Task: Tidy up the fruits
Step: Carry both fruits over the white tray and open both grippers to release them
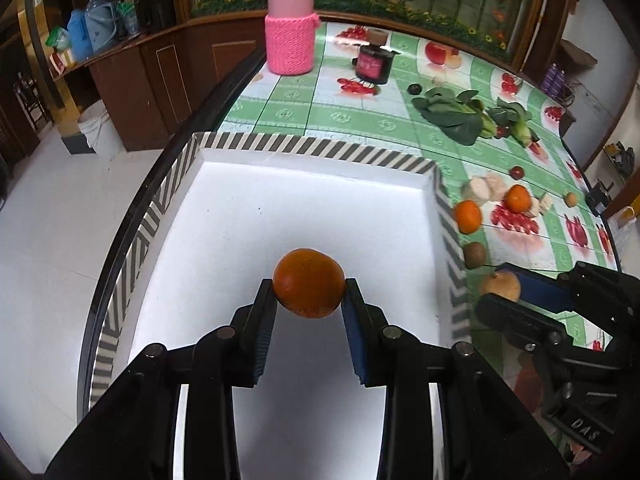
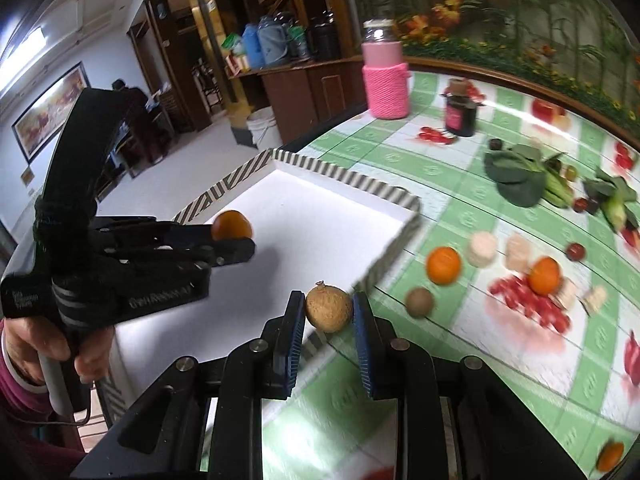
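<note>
The left claw [image 1: 308,294] grips an orange [image 1: 309,282] above the white floor of the striped-rim tray [image 1: 320,148], while the right claw [image 2: 329,312] pinches a tan round fruit [image 2: 329,308] over the tray's near corner. On the bench [image 1: 360,120] just outside the tray's right wall lie two more oranges [image 1: 467,216], a kiwi [image 1: 475,255] and pale white chunks [image 1: 482,188]. Farther back sit leafy greens [image 1: 452,114], a dark jar [image 1: 372,66] and a pink knit-sleeved bottle [image 1: 290,36].
</note>
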